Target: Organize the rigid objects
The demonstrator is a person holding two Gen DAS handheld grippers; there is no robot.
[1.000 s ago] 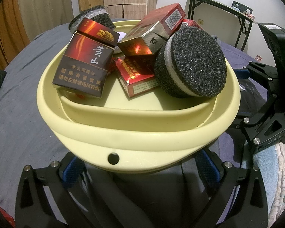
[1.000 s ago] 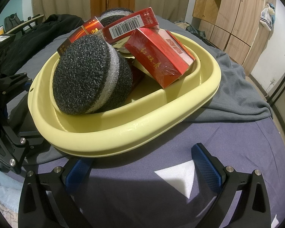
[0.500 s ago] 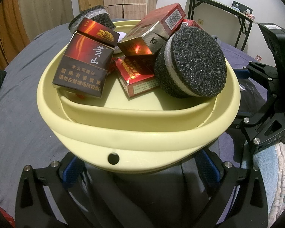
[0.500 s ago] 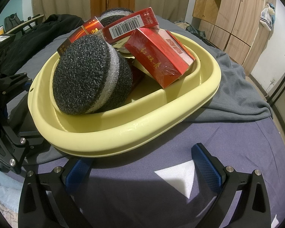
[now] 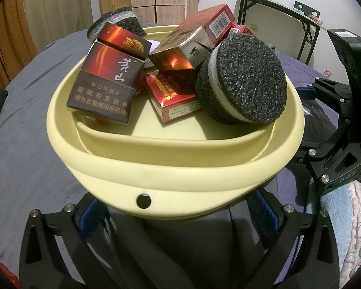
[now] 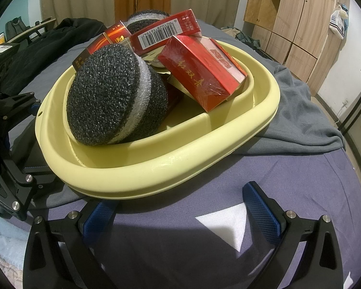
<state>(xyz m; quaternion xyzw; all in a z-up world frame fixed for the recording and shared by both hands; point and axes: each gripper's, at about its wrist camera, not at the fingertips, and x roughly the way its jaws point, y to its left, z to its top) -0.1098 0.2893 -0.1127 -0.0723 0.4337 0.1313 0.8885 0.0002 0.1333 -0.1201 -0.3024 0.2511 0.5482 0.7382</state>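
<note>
**Yellow basin, filled, on bed**

Yellow basin (image 5: 175,168) rests on a purple bedsheet (image 6: 300,192), holding cigarette packs (image 5: 103,89) and foam discs (image 5: 243,82).

Left gripper (image 5: 178,213): fingers spread wide, empty, tips tucked under the basin's near rim.

Right gripper (image 6: 180,209): spread wide, empty; left pad just under the rim, right pad over bare sheet.

Right view alone shows a grey blanket (image 6: 300,120) beside the basin and open sheet to the right.

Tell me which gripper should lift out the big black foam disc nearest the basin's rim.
Right, probably. The foam disc leans at the basin rim just ahead of the open right gripper; from the left gripper it sits off to the side.
</note>
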